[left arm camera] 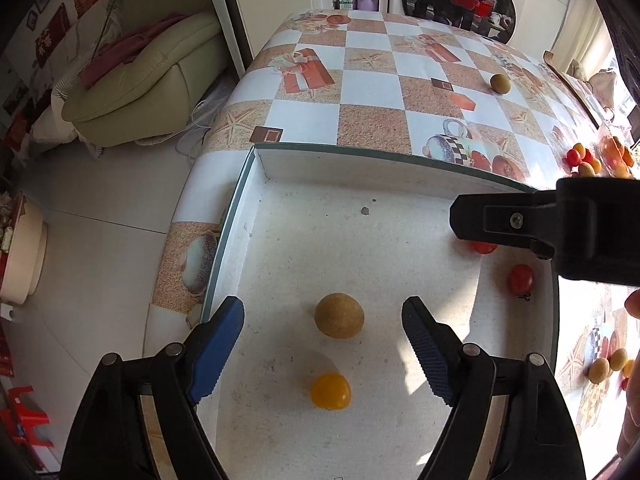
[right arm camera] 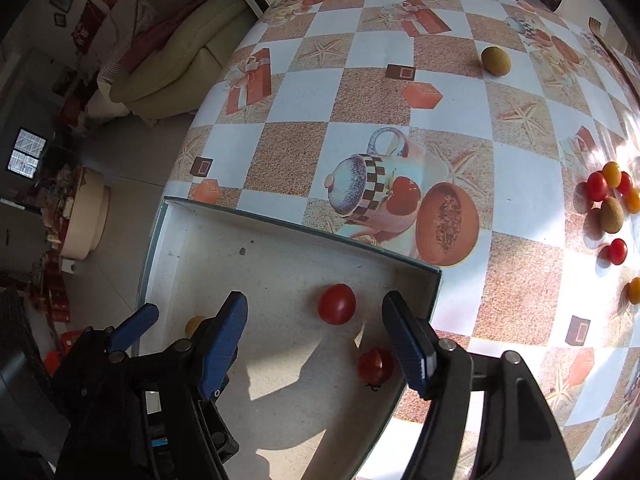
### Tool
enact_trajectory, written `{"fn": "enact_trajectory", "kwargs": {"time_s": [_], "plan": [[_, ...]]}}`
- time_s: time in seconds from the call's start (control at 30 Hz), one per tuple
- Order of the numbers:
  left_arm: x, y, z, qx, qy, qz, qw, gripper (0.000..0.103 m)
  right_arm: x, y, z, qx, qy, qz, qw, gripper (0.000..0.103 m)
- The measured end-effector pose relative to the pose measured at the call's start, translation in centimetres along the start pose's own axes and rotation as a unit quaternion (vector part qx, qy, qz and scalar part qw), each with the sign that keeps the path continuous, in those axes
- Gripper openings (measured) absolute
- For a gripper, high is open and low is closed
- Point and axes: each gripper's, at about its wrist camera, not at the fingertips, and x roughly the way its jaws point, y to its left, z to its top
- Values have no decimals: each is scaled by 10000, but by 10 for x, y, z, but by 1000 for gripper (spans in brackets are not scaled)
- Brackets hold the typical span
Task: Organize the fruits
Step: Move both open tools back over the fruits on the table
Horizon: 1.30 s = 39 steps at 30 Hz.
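Note:
A shallow white tray [left arm camera: 256, 216] with a green rim sits on the table's near left corner. In it lie a brown round fruit [left arm camera: 339, 315], a yellow cherry tomato [left arm camera: 331, 391] and two red cherry tomatoes [left arm camera: 521, 279]. My left gripper [left arm camera: 323, 324] is open above the tray, its fingers either side of the brown fruit, apart from it. My right gripper [right arm camera: 315, 322] is open and empty over the tray's right end [right arm camera: 434, 292], with one red tomato [right arm camera: 336, 303] between its fingers and another [right arm camera: 375, 366] beside the right finger.
The table has a checkered cloth [right arm camera: 380, 128]. One brown fruit [right arm camera: 495, 61] lies alone at the far side. A cluster of red, yellow and brown fruits [right arm camera: 610, 196] lies at the right. A green sofa [left arm camera: 148, 64] stands left of the table.

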Motion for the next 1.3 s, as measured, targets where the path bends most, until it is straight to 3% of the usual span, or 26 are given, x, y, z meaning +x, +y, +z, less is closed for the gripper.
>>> {"fn": "enact_trajectory", "kwargs": {"time_s": [0.17,0.4,0.87,1.07,1.3], "plan": [[-9,-6,-2,104,8,42,9999,82,-20,-11,-6,332,-156,227,9991,91],[-24,-35,5,377,-47,-36,9993,82,-60,-44,-21,654,-463,-19,9968,91],[-49,-166,29,1283,-136,-726,9890,82,-116,-197,-83,1791,-527,-1166,9755,91],[-37,-219,42,1282,-58,-998,9867,82,-134,-252,-96,2128,-663,-1573,9621,91],[-8,-258,60,1040,95,-1040,9891,82,-145,-296,-93,2249,-805,-1812,9540,91]]}}
